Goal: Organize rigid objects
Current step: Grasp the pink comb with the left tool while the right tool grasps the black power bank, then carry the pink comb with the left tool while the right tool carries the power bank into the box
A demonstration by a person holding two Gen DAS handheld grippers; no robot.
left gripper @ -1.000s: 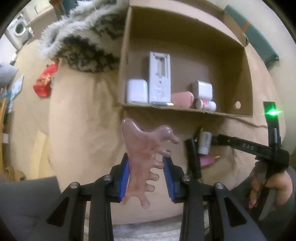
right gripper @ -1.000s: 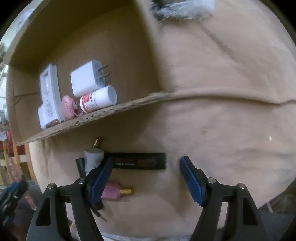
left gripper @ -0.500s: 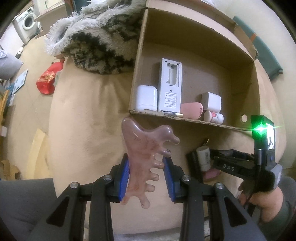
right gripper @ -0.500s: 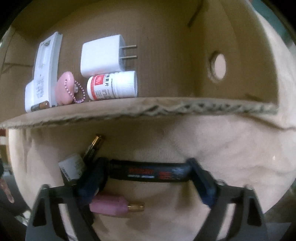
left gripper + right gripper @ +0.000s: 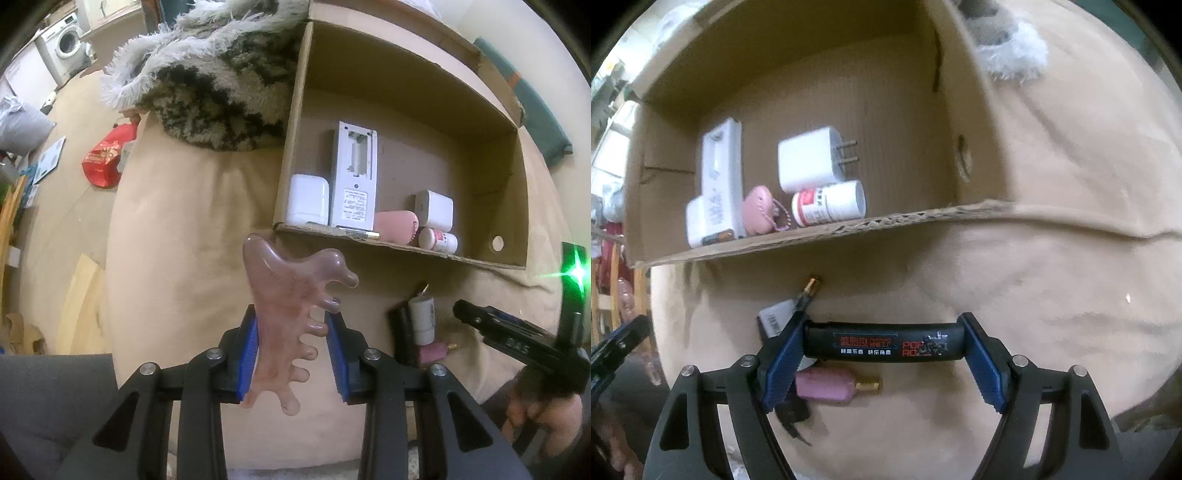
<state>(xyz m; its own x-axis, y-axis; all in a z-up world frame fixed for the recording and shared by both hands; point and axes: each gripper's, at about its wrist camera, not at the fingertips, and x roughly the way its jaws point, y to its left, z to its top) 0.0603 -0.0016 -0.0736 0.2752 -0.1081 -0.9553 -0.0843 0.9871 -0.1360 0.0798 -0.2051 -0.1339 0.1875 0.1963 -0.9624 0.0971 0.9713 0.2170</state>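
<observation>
My left gripper [image 5: 291,314] is shut on a pink stone comb [image 5: 284,295], which stands up between the blue pads over the beige cushion. An open cardboard box [image 5: 402,251] lies ahead and holds a white remote [image 5: 354,181], a white case [image 5: 308,199], a pink pouch [image 5: 395,225], a white charger [image 5: 809,164] and a pill bottle [image 5: 831,203]. My right gripper [image 5: 882,332] is shut lengthwise on a black printed bar [image 5: 882,345], one pad at each end. Under it lie a small pink bottle [image 5: 823,387] and a white tube [image 5: 421,317].
A shaggy black-and-white throw [image 5: 221,85] lies left of the box. A red bag [image 5: 103,162] and a washing machine [image 5: 66,44] are on the floor far left. A hand [image 5: 543,417] holds the right gripper's handle at the lower right. The beige cushion [image 5: 184,258] spreads around the box.
My right gripper has slid right over the black bar and its pads now sit at the bar's two ends. The left gripper has drifted a little with the comb still in it.
</observation>
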